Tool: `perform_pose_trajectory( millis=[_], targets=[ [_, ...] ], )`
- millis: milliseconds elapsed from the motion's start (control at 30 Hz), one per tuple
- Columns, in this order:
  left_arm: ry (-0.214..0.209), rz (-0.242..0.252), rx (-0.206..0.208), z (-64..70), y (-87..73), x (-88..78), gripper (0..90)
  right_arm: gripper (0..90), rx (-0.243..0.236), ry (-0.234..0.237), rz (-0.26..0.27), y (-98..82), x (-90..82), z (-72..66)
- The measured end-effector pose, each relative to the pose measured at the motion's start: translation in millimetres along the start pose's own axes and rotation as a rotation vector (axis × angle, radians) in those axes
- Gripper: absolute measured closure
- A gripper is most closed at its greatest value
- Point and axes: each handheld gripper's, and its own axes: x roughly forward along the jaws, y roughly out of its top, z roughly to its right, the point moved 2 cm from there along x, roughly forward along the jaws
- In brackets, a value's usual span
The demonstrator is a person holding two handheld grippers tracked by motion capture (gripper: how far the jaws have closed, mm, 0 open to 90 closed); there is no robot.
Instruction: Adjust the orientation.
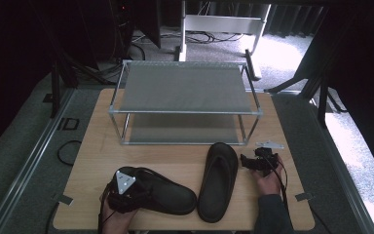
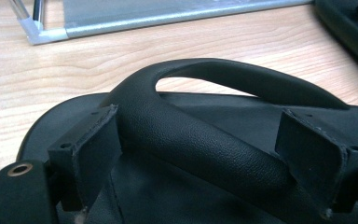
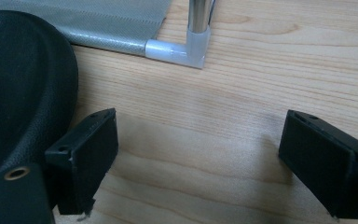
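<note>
While left hand-held gripper (image 2: 200, 154) straddles sandal strap (image 2: 205, 140), right (image 3: 198, 158) gapes.

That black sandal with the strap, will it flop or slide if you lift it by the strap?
The sandal probably hangs down a bit, since the left gripper has its jaws either side of only the strap. The strap looks thick and grainy, so it likely won't slip. Lying flat, it shouldn't roll or tip.

Two black sandals (image 1: 168, 192) (image 1: 217, 180), one two-tier rack (image 1: 185, 103)
</note>
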Motion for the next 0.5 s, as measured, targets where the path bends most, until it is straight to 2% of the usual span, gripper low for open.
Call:
perform_pose_trajectory(
  millis=[100, 233, 333, 367, 500],
  targets=[
    [0.022, -0.01, 0.023, 0.0, 7.5, 9.8, 17.8, 11.7, 0.0, -0.001, 0.0, -0.1, -0.1, 0.0],
    [0.045, -0.006, 0.03, -2.0, 15.6, 20.5, 23.3, 11.6, 0.0, -0.001, 0.0, -0.1, -0.1, 0.0],
    [0.066, -0.002, 0.035, -2.8, 20.2, 26.5, 31.9, 11.6, 0.0, -0.001, 0.0, -0.1, -0.1, 0.0],
    [0.084, -0.005, 0.054, -3.7, 24.7, 32.3, 34.0, 11.7, 0.0, -0.001, 0.0, -0.1, -0.1, 0.0],
    [0.1, -0.001, 0.076, -9.5, 34.0, 43.4, 40.5, 11.6, 0.0, -0.001, 0.001, -0.1, -0.1, 0.0]
  ],
)
